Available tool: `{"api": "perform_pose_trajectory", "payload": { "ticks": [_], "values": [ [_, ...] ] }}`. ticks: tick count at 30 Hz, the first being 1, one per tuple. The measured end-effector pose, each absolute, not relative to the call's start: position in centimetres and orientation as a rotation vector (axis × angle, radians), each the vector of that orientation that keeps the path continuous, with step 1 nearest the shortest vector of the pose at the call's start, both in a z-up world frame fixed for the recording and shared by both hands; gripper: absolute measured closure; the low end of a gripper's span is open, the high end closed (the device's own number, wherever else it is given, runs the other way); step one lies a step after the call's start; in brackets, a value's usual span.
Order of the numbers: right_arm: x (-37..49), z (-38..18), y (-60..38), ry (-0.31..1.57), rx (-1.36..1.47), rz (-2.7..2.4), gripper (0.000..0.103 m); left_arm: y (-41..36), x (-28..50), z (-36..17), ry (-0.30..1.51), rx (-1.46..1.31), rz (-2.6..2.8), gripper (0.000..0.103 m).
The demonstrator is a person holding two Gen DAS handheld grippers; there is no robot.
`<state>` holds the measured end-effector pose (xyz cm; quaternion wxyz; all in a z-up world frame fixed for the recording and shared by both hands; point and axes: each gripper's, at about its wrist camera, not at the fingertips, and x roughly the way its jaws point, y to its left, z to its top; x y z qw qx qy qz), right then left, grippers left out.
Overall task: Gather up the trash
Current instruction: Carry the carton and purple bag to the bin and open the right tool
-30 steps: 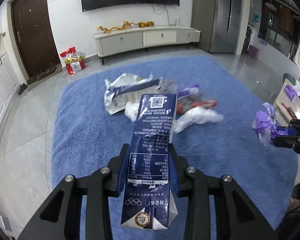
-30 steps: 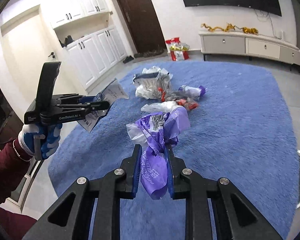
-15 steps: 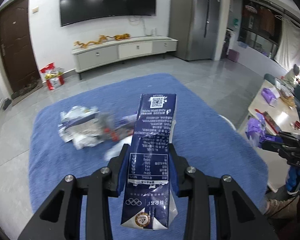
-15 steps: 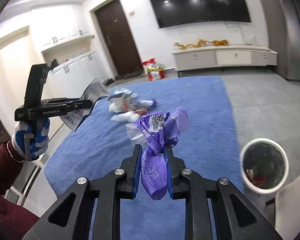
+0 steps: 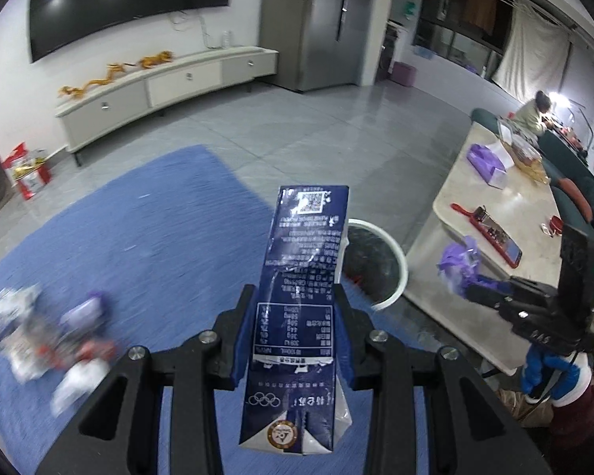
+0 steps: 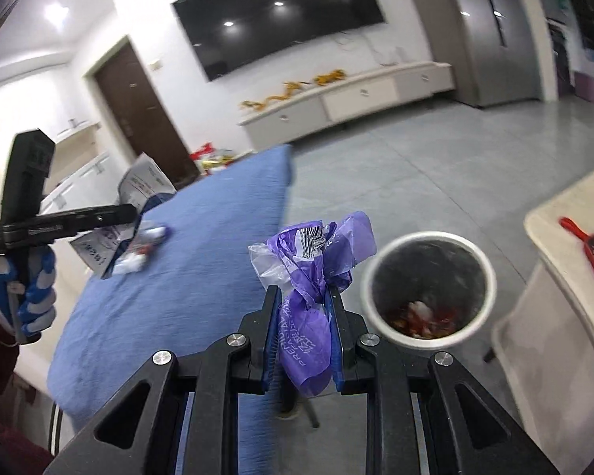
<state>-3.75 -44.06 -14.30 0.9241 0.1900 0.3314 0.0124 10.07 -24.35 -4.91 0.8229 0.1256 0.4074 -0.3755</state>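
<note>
Trash is in both claws: your left claw (image 5: 295, 340) grips the blue carton (image 5: 301, 301), your right claw (image 6: 303, 332) the purple wrapper (image 6: 311, 277). You're carrying; next, centre each over the white bin (image 6: 429, 283) beside the rug's (image 6: 202, 273) edge and release.

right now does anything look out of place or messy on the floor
Yes. A heap of crumpled wrappers lies loose on the blue rug instead of in the white bin, which already holds some rubbish. The left gripper clamps a flattened milk carton, the right gripper a purple bag.
</note>
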Motion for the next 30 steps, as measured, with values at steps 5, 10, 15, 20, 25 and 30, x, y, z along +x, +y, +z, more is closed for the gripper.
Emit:
{"api": "perform_pose_trajectory", "payload": {
  "ticks": [5, 10, 15, 20, 25, 30],
  "values": [
    [-1.0, -16.3, -48.2, 0.716, 0.414, -0.051, 0.081, -31.9, 12.0, -6.9, 0.909, 0.293, -0.845, 0.069],
    [2.3, -18.1, -51.6, 0.761, 0.413, -0.113, 0.081, -37.5, 13.9, -8.5, 0.935, 0.316, -0.849, 0.069],
    [5.5, -19.0, -53.0, 0.803, 0.383, -0.15, 0.081, -41.6, 16.2, -10.4, 0.979, 0.285, -0.845, 0.069],
    [7.7, -20.2, -54.0, 0.841, 0.361, -0.177, 0.081, -43.6, 17.5, -11.8, 1.001, 0.269, -0.842, 0.069],
    [9.3, -21.5, -54.9, 0.869, 0.355, -0.214, 0.08, -45.4, 18.8, -13.4, 1.03, 0.239, -0.839, 0.069],
    [10.4, -22.9, -55.4, 0.906, 0.339, -0.26, 0.063, -46.5, 19.9, -15.5, 1.056, 0.211, -0.837, 0.057]
  ]
}}
